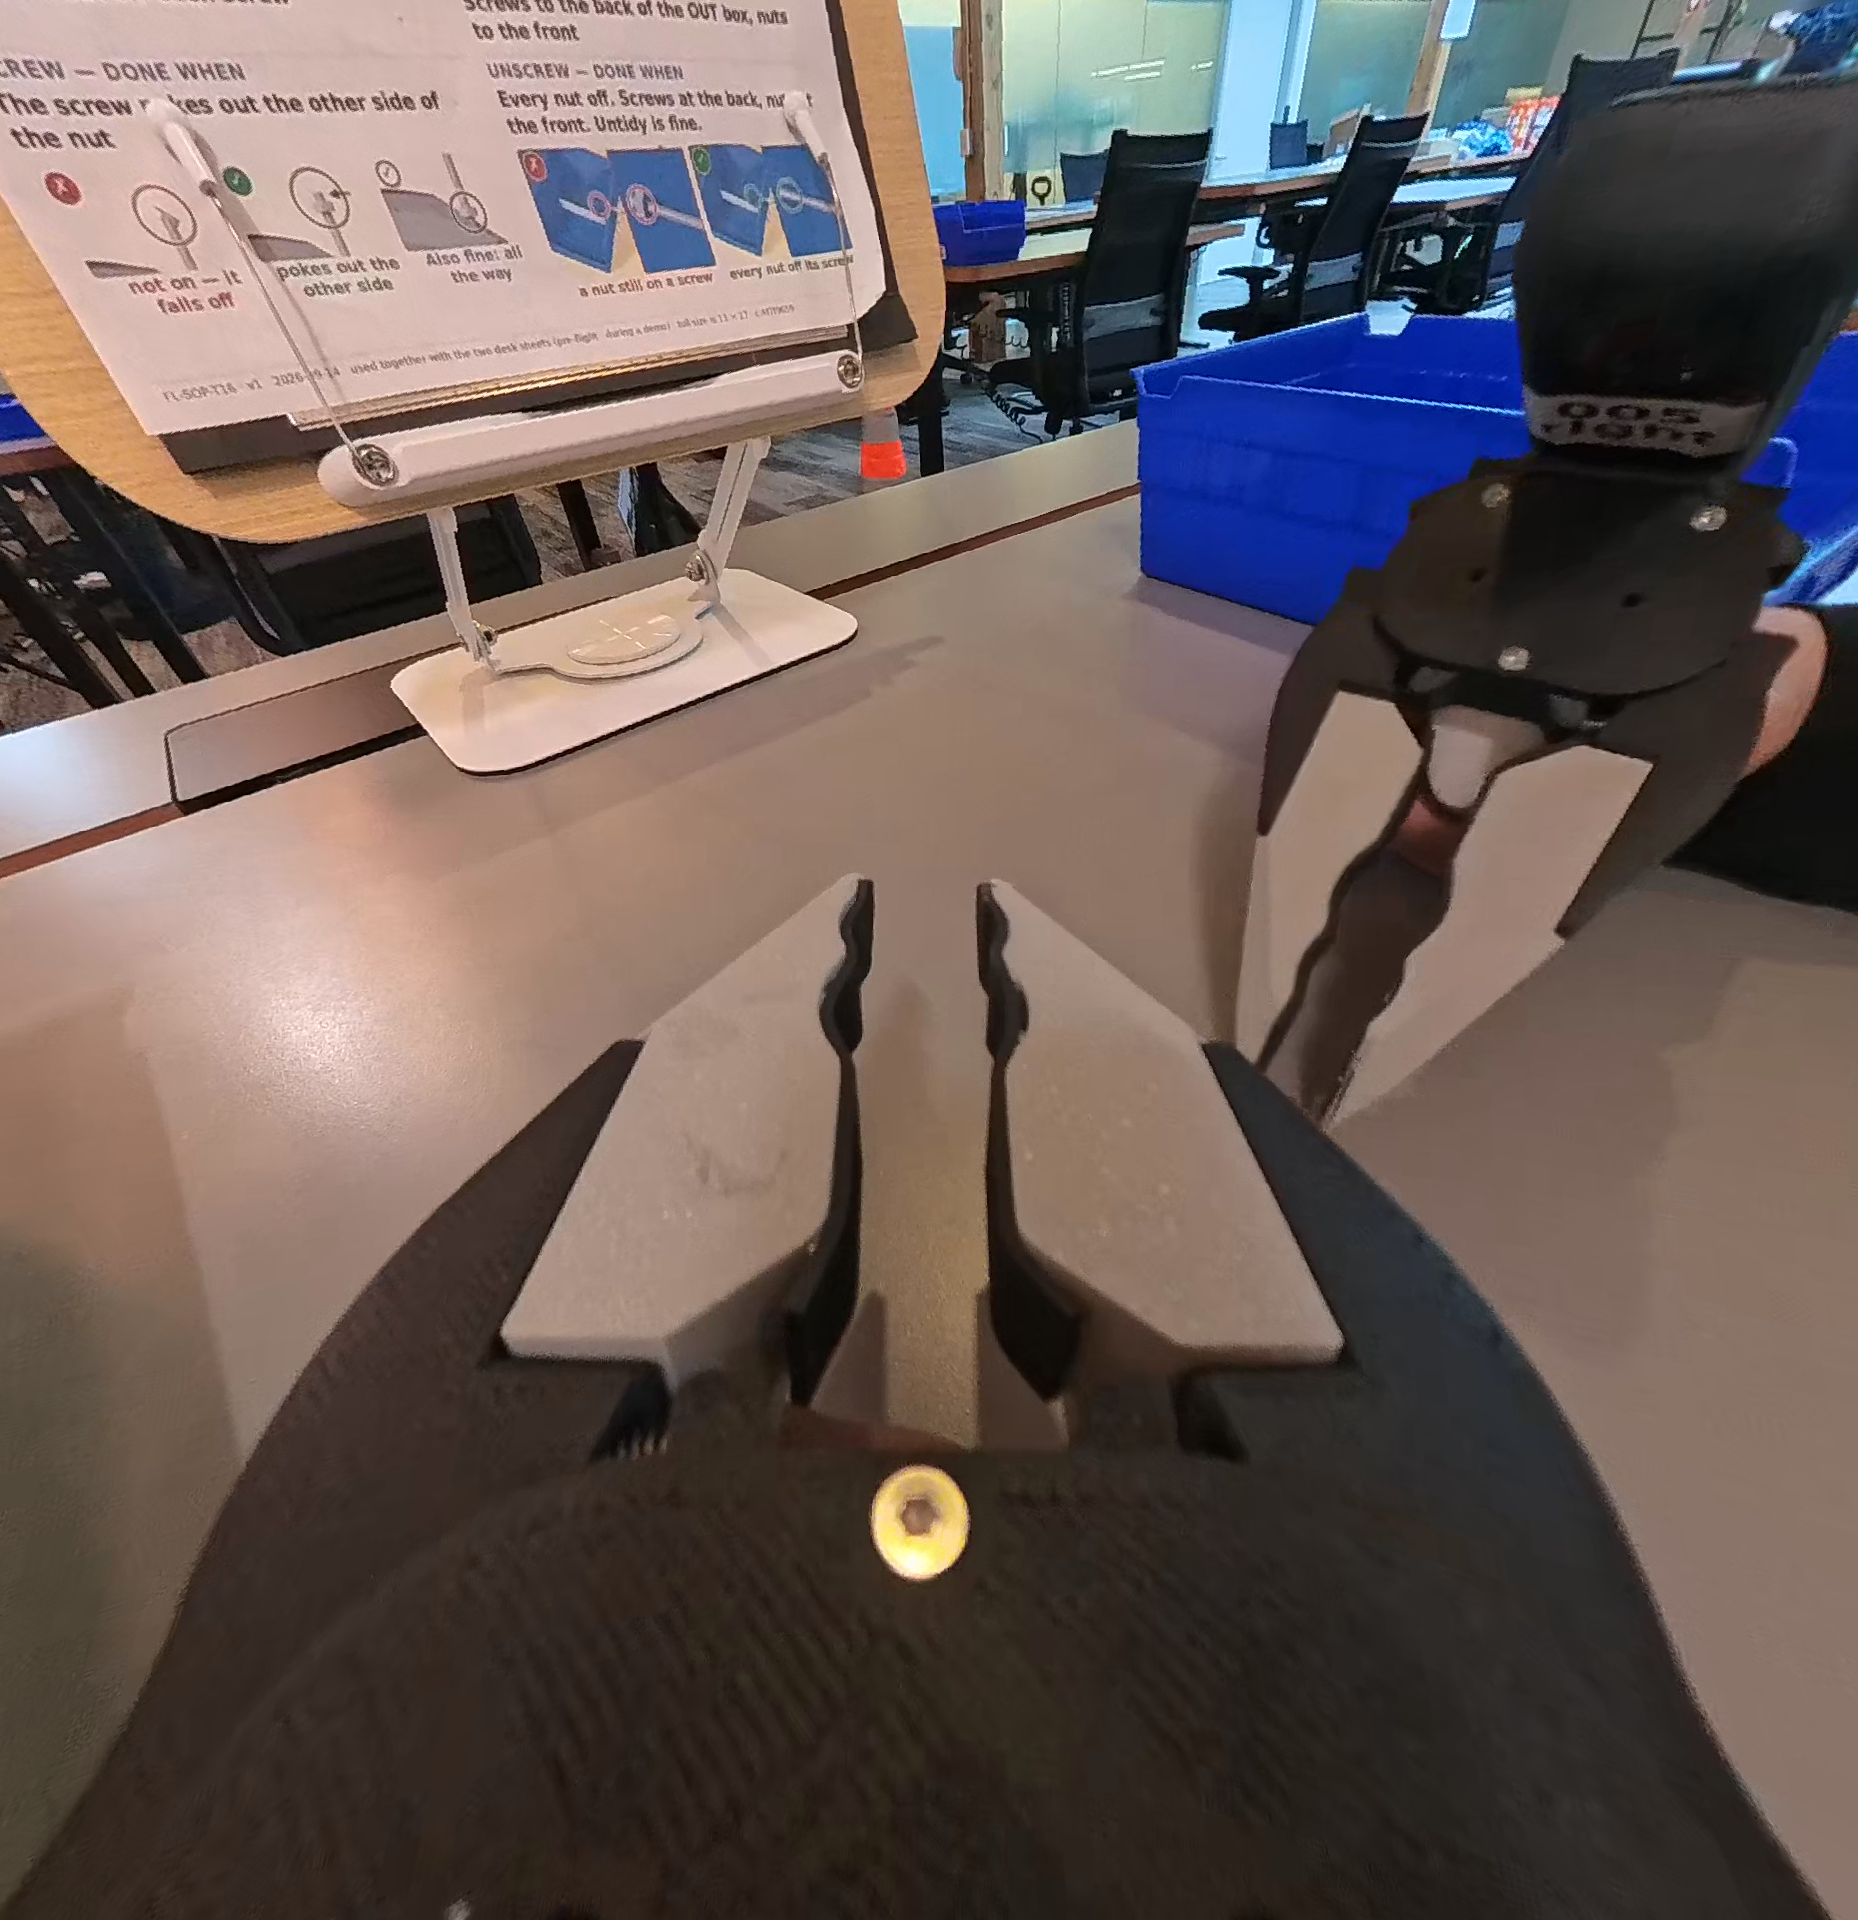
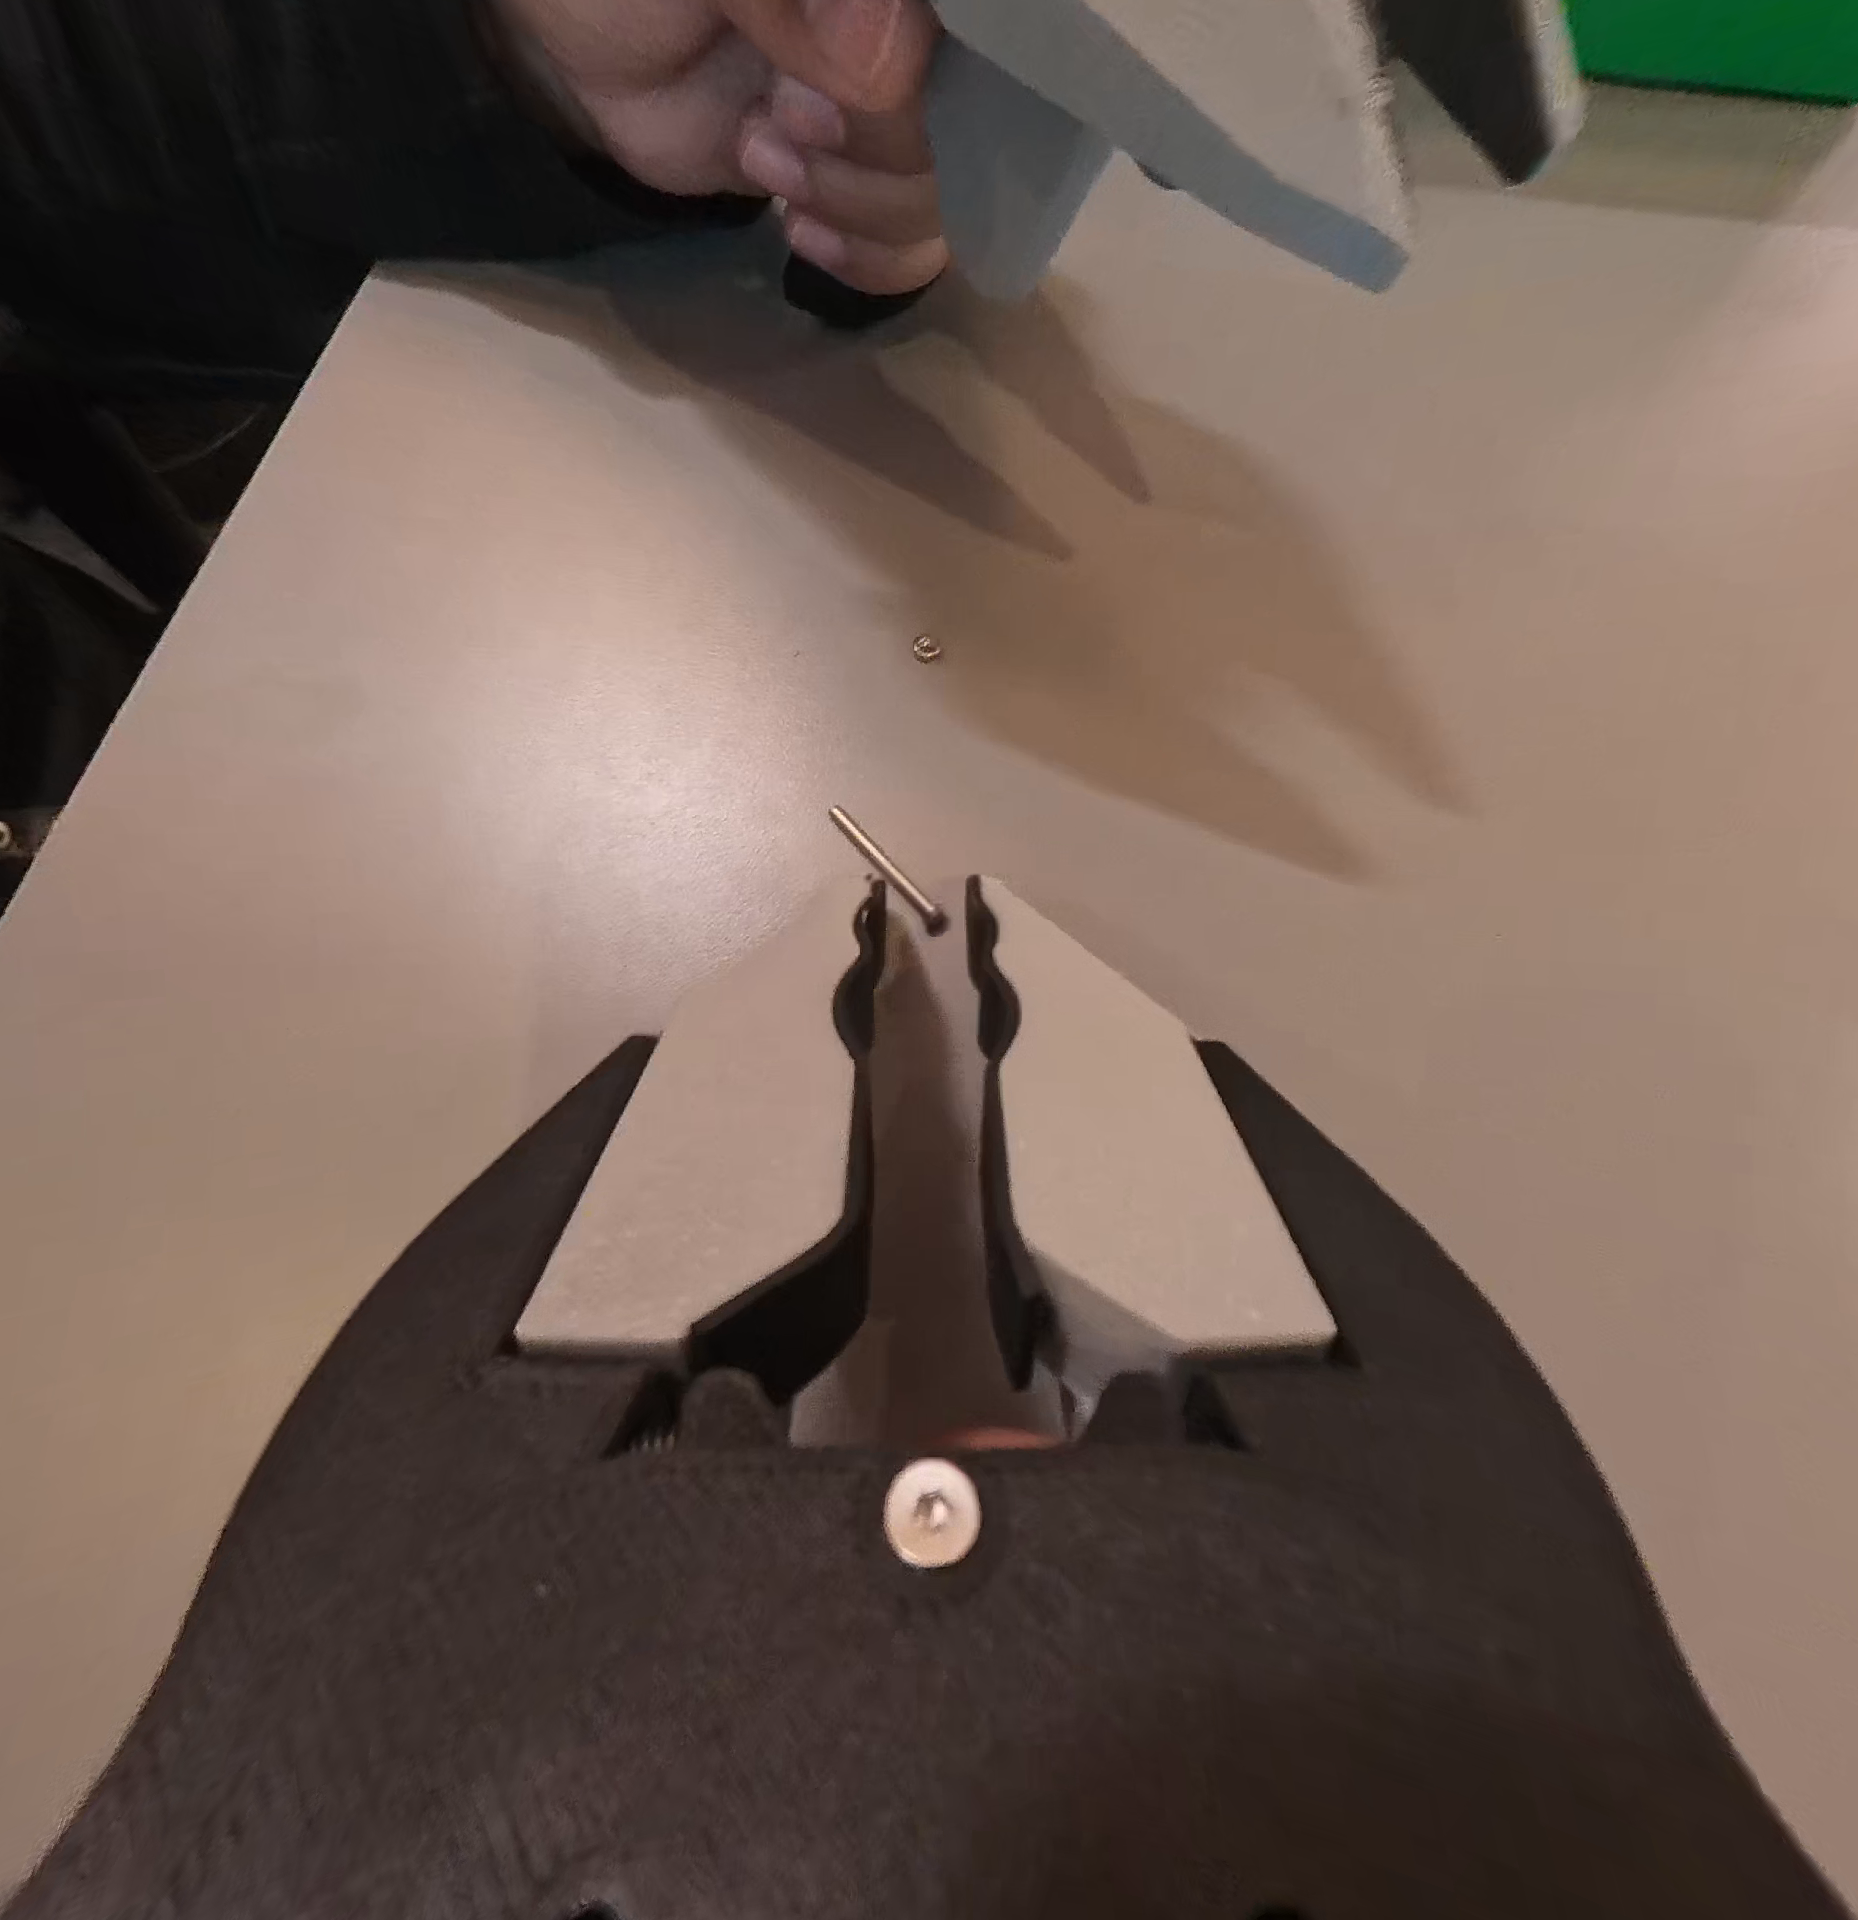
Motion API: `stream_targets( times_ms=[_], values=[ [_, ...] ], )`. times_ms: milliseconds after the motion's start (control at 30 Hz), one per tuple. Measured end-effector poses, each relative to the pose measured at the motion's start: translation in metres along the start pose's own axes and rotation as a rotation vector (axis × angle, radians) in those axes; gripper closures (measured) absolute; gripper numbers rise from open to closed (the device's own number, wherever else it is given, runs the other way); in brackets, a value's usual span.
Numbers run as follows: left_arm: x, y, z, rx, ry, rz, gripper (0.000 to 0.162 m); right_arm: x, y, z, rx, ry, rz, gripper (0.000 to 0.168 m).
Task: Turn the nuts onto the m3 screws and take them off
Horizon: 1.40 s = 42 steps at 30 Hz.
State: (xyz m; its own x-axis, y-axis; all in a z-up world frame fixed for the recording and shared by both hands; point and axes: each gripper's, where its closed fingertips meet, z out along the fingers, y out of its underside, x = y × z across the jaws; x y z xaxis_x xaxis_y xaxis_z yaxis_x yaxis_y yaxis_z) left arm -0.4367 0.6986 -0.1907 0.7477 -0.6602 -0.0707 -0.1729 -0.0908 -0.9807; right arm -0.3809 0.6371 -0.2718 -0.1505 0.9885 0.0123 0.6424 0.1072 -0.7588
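Note:
A thin m3 screw [image 2: 889,871] lies flat on the grey table [image 2: 437,727]. A small nut [image 2: 923,648] lies loose a little beyond it. My right gripper [image 2: 925,883] is open by a narrow gap and points down at the table, with the screw's head end between its fingertips. It also shows in the left wrist view [image 1: 1309,1091], at the right, tips close to the table. My left gripper [image 1: 927,894] is open and empty, held above the table. Its grey fingers [image 2: 1164,135] show at the top of the right wrist view, held by a hand [image 2: 831,135].
A white stand [image 1: 634,644] holding an instruction sheet [image 1: 385,208] is at the back left. A blue bin [image 1: 1320,447] sits at the back right. A green object [image 2: 1725,52] is in the far corner. The table's edge [image 2: 281,436] runs close on the left. The left gripper's tips are roughly 12 cm from the right gripper's.

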Motion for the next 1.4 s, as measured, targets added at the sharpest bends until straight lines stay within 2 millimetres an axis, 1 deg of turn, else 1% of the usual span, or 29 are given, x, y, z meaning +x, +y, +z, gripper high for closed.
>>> stream_targets(
  times_ms=[33,167,233,500,667,900,1133,1267,1400],
  values=[
    [0.0,0.0,0.0,-0.002,0.0,0.002,0.144,-0.002,0.002,0.002,-0.02,-0.005,-0.015,0.158],
    [0.003,0.001,0.001,-0.008,0.01,0.005,0.144,-0.004,0.002,0.004,-0.022,0.001,-0.033,0.16],
    [0.003,0.001,0.001,-0.01,0.014,0.0,0.144,-0.006,0.002,0.004,-0.023,-0.001,-0.036,0.168],
    [0.002,0.001,0.001,-0.006,0.012,-0.011,0.144,-0.014,0.003,0.002,-0.024,0.026,-0.043,0.168],
    [0.001,0.0,0.0,-0.001,0.009,-0.013,0.144,-0.011,-0.004,-0.002,0.024,0.045,-0.008,0.168],
    [0.007,-0.004,-0.001,0.025,0.038,-0.006,0.144,0.002,-0.022,-0.02,0.19,0.057,0.094,0.168],
    [0.022,-0.013,-0.005,0.079,0.16,-0.074,0.143,0.007,-0.042,-0.039,0.351,0.041,0.162,0.168],
    [0.036,-0.021,-0.01,0.122,0.257,-0.102,0.144,0.007,-0.061,-0.055,0.472,0.023,0.188,0.168],
    [0.05,-0.025,-0.013,0.143,0.321,-0.072,0.146,0.002,-0.083,-0.069,0.603,0.006,0.205,0.168]
  ],
)
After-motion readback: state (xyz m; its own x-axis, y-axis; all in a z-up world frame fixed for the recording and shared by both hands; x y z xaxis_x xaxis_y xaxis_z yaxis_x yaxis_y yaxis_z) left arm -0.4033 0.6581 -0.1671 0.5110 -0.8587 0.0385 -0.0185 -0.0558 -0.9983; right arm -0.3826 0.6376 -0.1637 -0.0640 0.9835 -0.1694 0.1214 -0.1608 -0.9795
